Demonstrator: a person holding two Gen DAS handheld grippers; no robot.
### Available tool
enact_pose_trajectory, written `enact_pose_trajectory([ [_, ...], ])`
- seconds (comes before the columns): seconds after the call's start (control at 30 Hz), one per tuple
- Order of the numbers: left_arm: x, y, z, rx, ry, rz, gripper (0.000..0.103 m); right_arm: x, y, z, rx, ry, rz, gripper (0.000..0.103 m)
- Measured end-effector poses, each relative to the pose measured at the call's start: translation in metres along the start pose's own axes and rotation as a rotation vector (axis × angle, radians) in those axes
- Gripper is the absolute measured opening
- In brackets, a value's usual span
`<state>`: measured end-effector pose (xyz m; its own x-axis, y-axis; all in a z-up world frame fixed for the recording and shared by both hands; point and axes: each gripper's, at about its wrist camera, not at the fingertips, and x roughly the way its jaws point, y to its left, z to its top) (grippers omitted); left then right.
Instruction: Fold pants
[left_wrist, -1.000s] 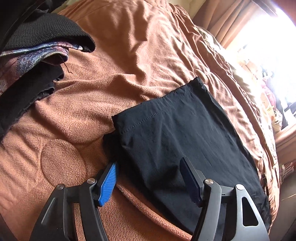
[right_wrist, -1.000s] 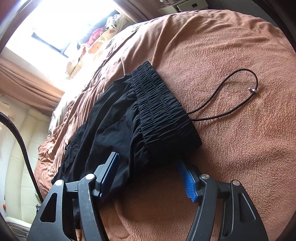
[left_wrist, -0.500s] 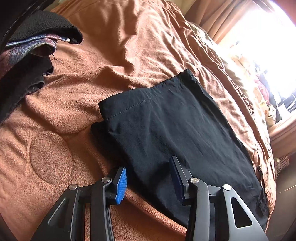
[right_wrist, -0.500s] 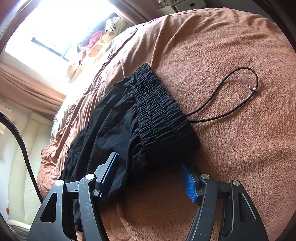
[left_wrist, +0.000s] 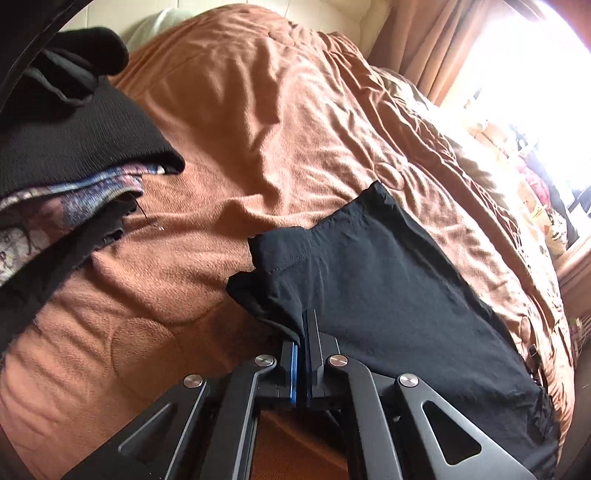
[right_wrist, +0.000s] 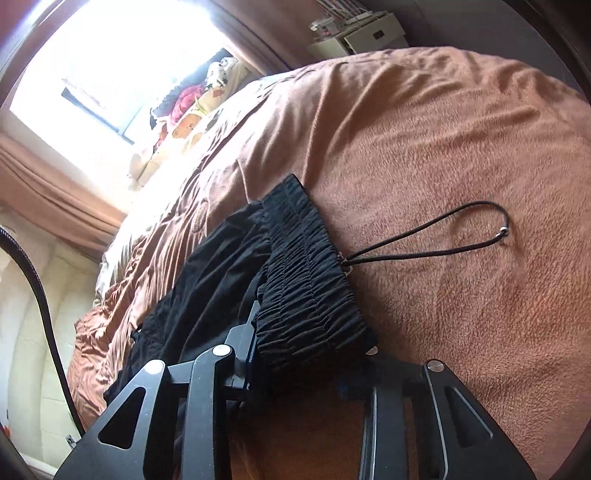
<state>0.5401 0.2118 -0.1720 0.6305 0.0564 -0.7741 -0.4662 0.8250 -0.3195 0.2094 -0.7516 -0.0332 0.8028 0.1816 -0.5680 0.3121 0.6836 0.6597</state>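
Observation:
Black pants (left_wrist: 388, 295) lie flat along the brown bedspread (left_wrist: 277, 129). My left gripper (left_wrist: 304, 332) is shut on the near edge of the leg hem end, and the fabric bunches up at the pads. In the right wrist view the gathered elastic waistband (right_wrist: 306, 280) lies between the fingers of my right gripper (right_wrist: 310, 354). Its jaws have closed in on the waistband's near corner, which covers the pads. A black drawstring loop (right_wrist: 443, 236) trails from the waistband over the blanket to the right.
A pile of dark and patterned clothes (left_wrist: 62, 158) sits at the left. Curtains (left_wrist: 436, 44) and a bright window (right_wrist: 110, 74) with stuffed items on the sill lie beyond the bed. A black cable (right_wrist: 37, 295) hangs at the left.
Both grippers went from open to closed on the pants. The left one pinched the hem edge and lifted it slightly. The right one closed on the waistband corner.

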Motion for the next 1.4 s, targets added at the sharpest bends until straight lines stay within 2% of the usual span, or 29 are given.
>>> enact_pose_trajectory([
  [0.2, -0.028, -0.005, 0.009, 0.019, -0.038, -0.008, 0.002, -0.019, 0.027, 0.005, -0.063, -0.018, 0.008, 0.024],
  [0.37, -0.053, 0.003, 0.009, 0.01, -0.048, -0.016, 0.002, -0.034, 0.025, 0.004, -0.072, -0.023, 0.014, 0.023],
  [0.83, -0.128, 0.034, -0.032, 0.05, -0.068, -0.004, 0.002, -0.093, -0.002, -0.01, -0.091, 0.02, 0.03, 0.023],
  [1.17, -0.174, 0.071, -0.064, -0.005, -0.085, -0.017, 0.002, -0.136, -0.007, -0.019, -0.143, 0.008, 0.072, 0.022],
  [1.4, -0.192, 0.097, -0.082, -0.04, -0.081, -0.039, 0.002, -0.159, -0.014, -0.029, -0.172, 0.003, 0.072, 0.022],
])
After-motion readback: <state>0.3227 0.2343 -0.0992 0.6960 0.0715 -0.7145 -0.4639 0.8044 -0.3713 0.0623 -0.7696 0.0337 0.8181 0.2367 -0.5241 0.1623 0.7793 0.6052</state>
